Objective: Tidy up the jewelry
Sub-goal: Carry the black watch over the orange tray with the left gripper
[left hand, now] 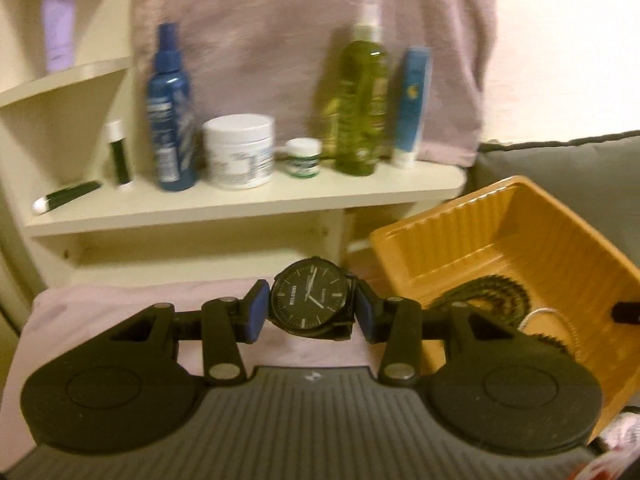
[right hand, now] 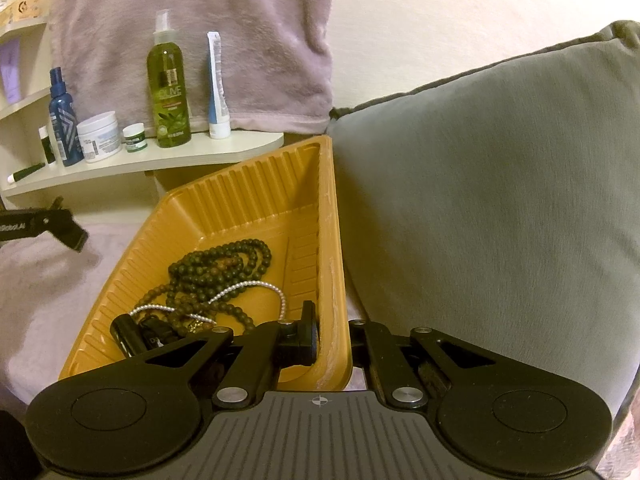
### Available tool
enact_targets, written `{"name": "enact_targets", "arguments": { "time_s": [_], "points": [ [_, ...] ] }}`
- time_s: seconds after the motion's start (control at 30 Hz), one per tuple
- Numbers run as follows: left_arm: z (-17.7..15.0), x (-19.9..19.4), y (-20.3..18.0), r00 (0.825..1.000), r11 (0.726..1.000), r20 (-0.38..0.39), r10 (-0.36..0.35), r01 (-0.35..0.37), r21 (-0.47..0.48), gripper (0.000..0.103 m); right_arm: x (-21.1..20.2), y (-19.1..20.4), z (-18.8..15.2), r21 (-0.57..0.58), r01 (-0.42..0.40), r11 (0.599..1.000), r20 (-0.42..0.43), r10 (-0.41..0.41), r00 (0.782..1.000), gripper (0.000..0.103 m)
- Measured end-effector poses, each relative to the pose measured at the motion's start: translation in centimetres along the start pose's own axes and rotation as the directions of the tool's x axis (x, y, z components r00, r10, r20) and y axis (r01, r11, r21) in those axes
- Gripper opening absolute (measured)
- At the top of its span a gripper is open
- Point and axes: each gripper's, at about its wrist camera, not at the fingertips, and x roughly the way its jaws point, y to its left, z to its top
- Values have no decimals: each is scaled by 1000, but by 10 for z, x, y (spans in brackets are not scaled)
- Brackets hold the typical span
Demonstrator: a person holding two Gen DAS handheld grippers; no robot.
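Note:
A black wristwatch [left hand: 312,300] with a dark dial is clamped between the blue pads of my left gripper [left hand: 312,313], held in the air over a pink blanket, left of the orange ribbed tray [left hand: 540,232]. In the right wrist view the tray [right hand: 248,200] holds dark bead necklaces [right hand: 224,264], a pearl string [right hand: 256,286] and a small black object [right hand: 128,334]. My right gripper [right hand: 334,344] is shut on the tray's right wall, one finger inside and one outside. The left gripper [right hand: 48,224] shows at the left edge of that view.
A cream shelf [left hand: 248,200] behind carries a blue spray bottle [left hand: 172,108], a white jar [left hand: 240,152], a small green jar [left hand: 304,158], a green olive bottle [left hand: 360,100] and a tube [left hand: 412,108]. A grey pillow [right hand: 500,200] lies right of the tray. The pink blanket [right hand: 44,296] covers the surface.

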Motion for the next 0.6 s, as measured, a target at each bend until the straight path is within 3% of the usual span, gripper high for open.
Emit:
{"name": "enact_targets", "arguments": {
  "time_s": [0.6],
  "points": [
    [18,3,-57,993,990,11,-119,118,76,42,6,-8,-3,29,-17,999,-6,17,1000,4]
  ]
}}
